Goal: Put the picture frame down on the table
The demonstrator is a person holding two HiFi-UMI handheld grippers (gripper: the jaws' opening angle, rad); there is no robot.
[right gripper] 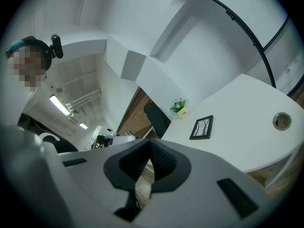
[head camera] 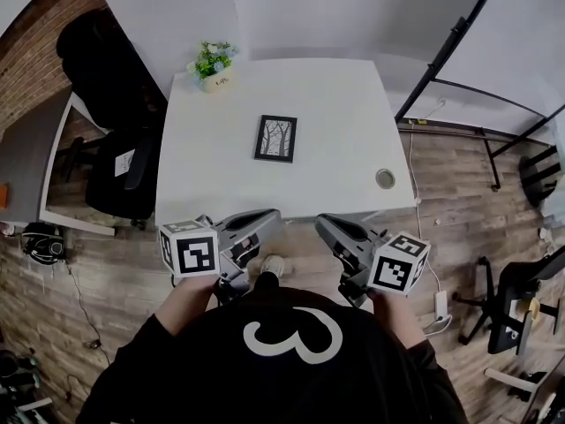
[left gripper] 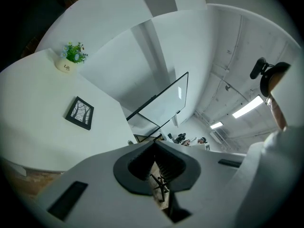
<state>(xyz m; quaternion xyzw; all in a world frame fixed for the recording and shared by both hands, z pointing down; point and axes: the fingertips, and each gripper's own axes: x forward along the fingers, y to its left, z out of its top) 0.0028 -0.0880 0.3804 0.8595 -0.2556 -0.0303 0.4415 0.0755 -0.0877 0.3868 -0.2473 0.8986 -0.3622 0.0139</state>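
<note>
The picture frame [head camera: 276,138], black with a tree print, lies flat near the middle of the white table [head camera: 335,113]. It also shows in the left gripper view as the frame [left gripper: 80,113] and in the right gripper view as the frame [right gripper: 202,127]. Both grippers hang close to my body, short of the table's near edge and well away from the frame. My left gripper [head camera: 272,215] has its jaws meeting at the tips [left gripper: 155,141], with nothing in them. My right gripper [head camera: 323,223] is likewise shut and empty [right gripper: 149,139].
A small potted plant [head camera: 213,64] stands at the table's far left corner. A round cable hole [head camera: 386,178] sits near the front right corner. A black office chair [head camera: 124,170] stands left of the table, a black metal rack [head camera: 459,51] to the right.
</note>
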